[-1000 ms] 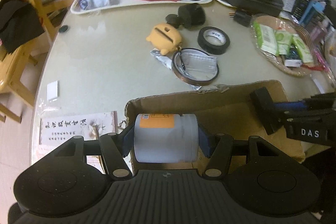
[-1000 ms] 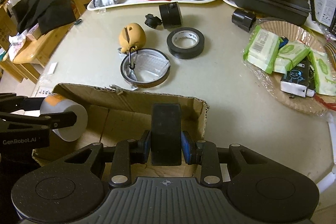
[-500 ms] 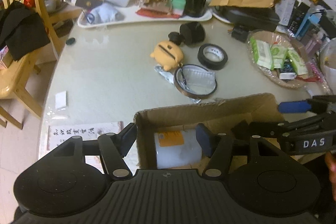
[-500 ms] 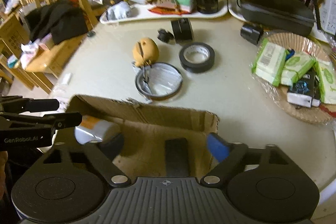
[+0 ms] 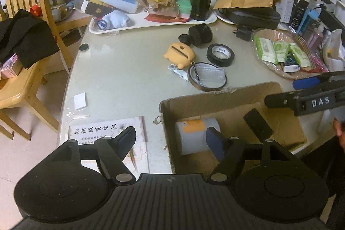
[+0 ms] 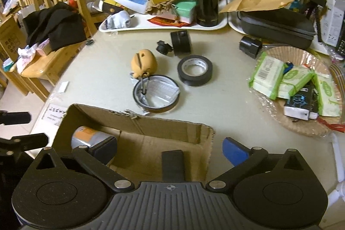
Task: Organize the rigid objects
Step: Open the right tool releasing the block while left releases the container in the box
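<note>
Left gripper (image 5: pixel 170 138): jaws spread wide, empty, straddling the near-left wall of the box; touches nothing that can be seen.
Right gripper (image 6: pixel 170 149): jaws spread wide, empty, poised above the box's near edge.
Open brown cardboard box (image 5: pixel 217 95), at the table's near edge: holds a grey plastic jar with orange label (image 5: pixel 194 135) lying on its side at the left end, and a flat black rectangular block (image 6: pixel 173 166) towards the right.
Step in hand, by judgement: both items are deposited and let go; a fresh pick is due.
Loose on the pale round table (image 5: pixel 120 70), beyond the box:
- thin brown tape ring (image 6: pixel 156 93) around a silver foil packet
- black electrical tape roll (image 6: pixel 195 70)
- yellow pig-shaped case (image 6: pixel 144 63), clipped by a carabiner into the ring
- black cylindrical mount (image 6: pixel 180 43)

Next move calls for reaching out over the far wall, jaws kept wide to span a roll.
</note>
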A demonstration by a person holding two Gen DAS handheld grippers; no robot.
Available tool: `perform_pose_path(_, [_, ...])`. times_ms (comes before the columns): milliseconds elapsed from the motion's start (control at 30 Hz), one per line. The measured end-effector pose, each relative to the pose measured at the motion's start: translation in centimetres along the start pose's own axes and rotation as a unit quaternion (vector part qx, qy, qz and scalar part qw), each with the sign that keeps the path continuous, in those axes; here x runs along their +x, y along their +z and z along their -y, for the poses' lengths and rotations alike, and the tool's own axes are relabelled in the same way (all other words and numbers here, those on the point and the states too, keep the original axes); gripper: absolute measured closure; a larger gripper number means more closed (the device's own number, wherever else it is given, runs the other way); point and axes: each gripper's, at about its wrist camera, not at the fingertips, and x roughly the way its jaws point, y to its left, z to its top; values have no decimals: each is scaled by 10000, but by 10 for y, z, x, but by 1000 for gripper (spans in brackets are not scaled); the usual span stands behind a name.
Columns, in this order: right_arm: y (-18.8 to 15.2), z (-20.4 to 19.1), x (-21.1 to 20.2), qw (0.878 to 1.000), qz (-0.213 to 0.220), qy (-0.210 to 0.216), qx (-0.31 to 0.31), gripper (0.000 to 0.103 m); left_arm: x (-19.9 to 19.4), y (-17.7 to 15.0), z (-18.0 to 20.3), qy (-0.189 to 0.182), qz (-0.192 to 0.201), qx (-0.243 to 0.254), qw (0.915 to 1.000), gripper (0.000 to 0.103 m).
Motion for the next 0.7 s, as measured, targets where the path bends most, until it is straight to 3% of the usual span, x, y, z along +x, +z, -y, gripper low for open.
perform_pose_path(200, [-1, 5, 4, 9994, -71, -352, 21, 0, -1, -5, -3, 190, 121, -39, 9997, 31])
perform_pose_path(700, [4, 6, 8, 9993, 16, -358, 53, 0, 9, 1, 18, 73, 198, 7, 9998, 30])
